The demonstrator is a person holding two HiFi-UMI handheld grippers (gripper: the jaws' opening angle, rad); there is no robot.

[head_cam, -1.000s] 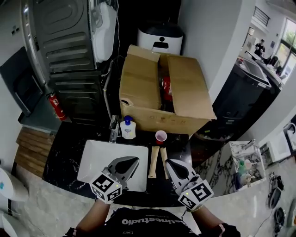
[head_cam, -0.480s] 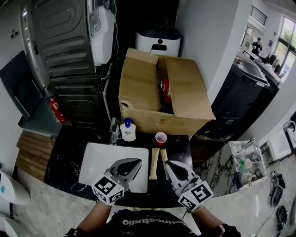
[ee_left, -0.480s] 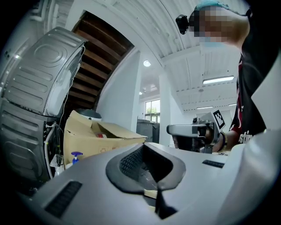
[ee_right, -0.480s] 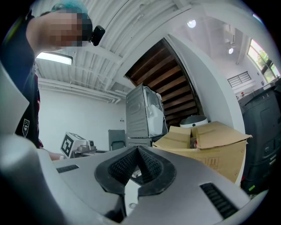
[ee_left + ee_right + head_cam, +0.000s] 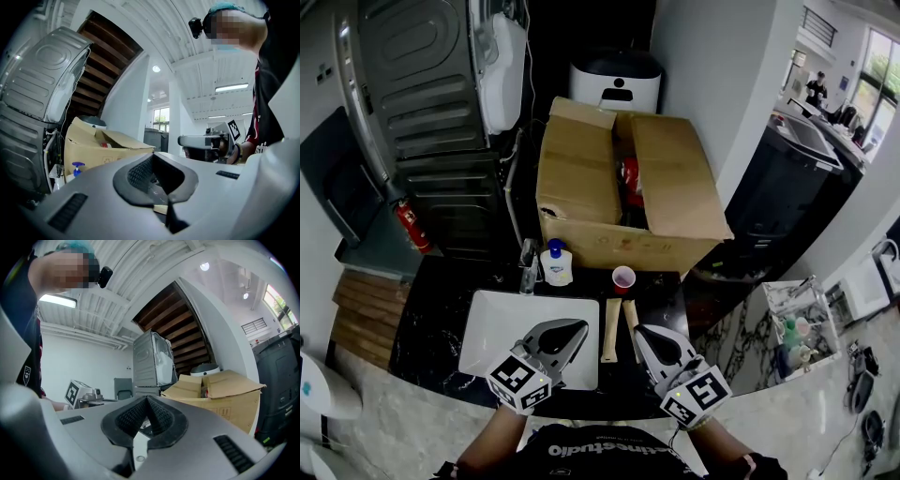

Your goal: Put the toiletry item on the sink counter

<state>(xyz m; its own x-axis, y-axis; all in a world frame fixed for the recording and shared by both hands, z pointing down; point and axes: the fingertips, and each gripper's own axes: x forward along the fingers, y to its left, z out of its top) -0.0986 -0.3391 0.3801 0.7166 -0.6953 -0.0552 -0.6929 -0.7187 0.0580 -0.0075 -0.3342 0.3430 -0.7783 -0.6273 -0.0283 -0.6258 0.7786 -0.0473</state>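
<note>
Unchanged from a second ago: left gripper [image 5: 570, 330] over white sink [image 5: 492, 323], right gripper [image 5: 642, 336] beside it, both held level, jaws clenched together, empty.

The whole head view has drifted slightly. The open brown cardboard box [image 5: 581, 178] and the white rounded appliance with a dark lid [image 5: 616, 84] behind it now sit a little further toward the left of the frame. At the left edge the red fire extinguisher [image 5: 409, 225] has slid a touch left and lower, and the white pump bottle with a blue top [image 5: 554, 265] near the centre has shifted the same way by less. In the upper right corner the distant person [image 5: 815, 87] by the bright windows appears slightly higher and further left than before.
</note>
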